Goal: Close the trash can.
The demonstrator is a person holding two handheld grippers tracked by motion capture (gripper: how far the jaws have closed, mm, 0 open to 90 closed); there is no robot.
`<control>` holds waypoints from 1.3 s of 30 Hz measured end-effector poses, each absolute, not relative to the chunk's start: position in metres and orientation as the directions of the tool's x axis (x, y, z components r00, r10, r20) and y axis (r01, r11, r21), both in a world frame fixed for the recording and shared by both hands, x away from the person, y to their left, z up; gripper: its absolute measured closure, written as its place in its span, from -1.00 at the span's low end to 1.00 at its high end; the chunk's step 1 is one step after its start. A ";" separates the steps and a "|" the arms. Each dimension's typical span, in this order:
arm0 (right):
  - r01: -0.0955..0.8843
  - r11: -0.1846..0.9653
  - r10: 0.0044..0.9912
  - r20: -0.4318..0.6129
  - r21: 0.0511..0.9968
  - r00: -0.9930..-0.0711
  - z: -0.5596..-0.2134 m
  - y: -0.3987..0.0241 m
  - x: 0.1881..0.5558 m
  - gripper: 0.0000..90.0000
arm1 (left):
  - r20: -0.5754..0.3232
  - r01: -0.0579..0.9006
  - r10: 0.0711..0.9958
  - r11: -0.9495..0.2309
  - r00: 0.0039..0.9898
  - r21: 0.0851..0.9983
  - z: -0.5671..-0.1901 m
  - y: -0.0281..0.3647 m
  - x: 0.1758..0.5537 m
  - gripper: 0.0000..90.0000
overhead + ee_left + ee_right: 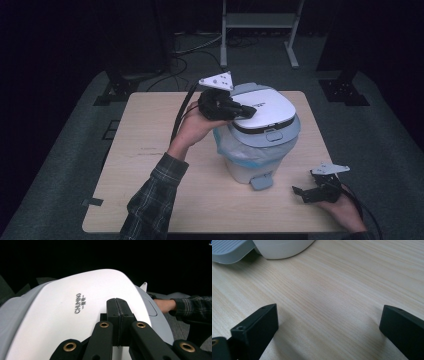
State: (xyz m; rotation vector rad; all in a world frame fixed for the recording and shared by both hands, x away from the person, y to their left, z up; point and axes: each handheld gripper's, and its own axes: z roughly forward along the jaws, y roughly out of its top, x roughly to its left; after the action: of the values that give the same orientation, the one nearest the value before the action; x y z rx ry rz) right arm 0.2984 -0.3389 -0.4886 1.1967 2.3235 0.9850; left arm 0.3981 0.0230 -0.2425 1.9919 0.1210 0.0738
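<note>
**Closed left jaws on the bin lid, right gripper wide open near the pedal**

We see a small white pedal bin (252, 150) standing on the right half of a pale wooden table (150, 165), with a bluish plastic liner (235, 147) bulging out under its rim. Its white lid (265, 107), edged in grey, sits tilted on top; in the left gripper view we can read the word "CHUMING" printed on the lid (75, 305).

The left gripper (245, 110) reaches in from the left of the bin, held by a hand (192, 125) in a plaid sleeve (152, 200), with its grey three-cornered plate (217, 80) on top. In the left gripper view its jaws are pressed together with nothing between them, and their tips lie on the lid's upper surface.

The right gripper (300, 192) sits low at the table's near right corner, held in the other hand (345, 210), just beside the bin's grey foot pedal (261, 181) but apart from it. In the right gripper view its jaws stand wide apart over bare wood, holding nothing, and we see the pedal (229, 250) and the bin's rounded base (284, 247) at the top left

A metal stand (260, 30) and cables (185, 55) show on the dark floor beyond the table
</note>
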 end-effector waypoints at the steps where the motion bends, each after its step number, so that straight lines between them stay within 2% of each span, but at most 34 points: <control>1: 0.571 0.403 0.812 0.008 0.716 -0.584 -0.489 -0.339 0.298 -0.98 | 0.001 0.048 0.117 -0.415 0.993 0.909 -0.242 0.020 0.397 1.00; 8: 0.569 0.404 0.812 0.007 0.716 -0.584 -0.489 -0.339 0.298 -0.98 | 0.020 0.032 0.103 -0.485 0.994 0.874 -0.245 -0.002 0.391 1.00; 17: 0.570 0.403 0.812 0.008 0.716 -0.584 -0.489 -0.339 0.298 -0.98 | 0.008 0.037 0.086 -0.506 0.996 0.862 -0.245 -0.023 0.380 1.00; 20: 0.570 0.403 0.812 0.008 0.716 -0.584 -0.489 -0.339 0.298 -0.98 | 0.004 0.045 0.093 -0.516 0.996 0.855 -0.249 -0.024 0.382 1.00; 21: 0.570 0.403 0.812 0.008 0.716 -0.583 -0.489 -0.339 0.298 -0.98 | -0.027 0.070 0.095 -0.484 0.995 0.872 -0.252 -0.021 0.385 1.00; 27: 0.567 0.407 0.808 0.008 0.716 -0.590 -0.489 -0.338 0.298 -0.98 | 0.011 0.048 0.118 -0.491 0.993 0.870 -0.249 -0.020 0.381 1.00; 32: 0.566 0.408 0.807 0.007 0.716 -0.590 -0.489 -0.338 0.298 -0.98 | 0.015 0.047 0.131 -0.458 0.991 0.888 -0.244 -0.009 0.380 0.71; 39: 0.566 0.408 0.807 0.007 0.716 -0.590 -0.489 -0.338 0.298 -0.98 | 0.031 0.055 0.191 -0.428 0.981 0.902 -0.239 0.021 0.374 0.19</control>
State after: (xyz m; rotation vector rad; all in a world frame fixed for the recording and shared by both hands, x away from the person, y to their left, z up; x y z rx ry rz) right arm 0.2976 -0.3381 -0.4887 1.1858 2.3285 0.9875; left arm 0.3736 0.0207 -0.2389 2.0110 0.1745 0.1532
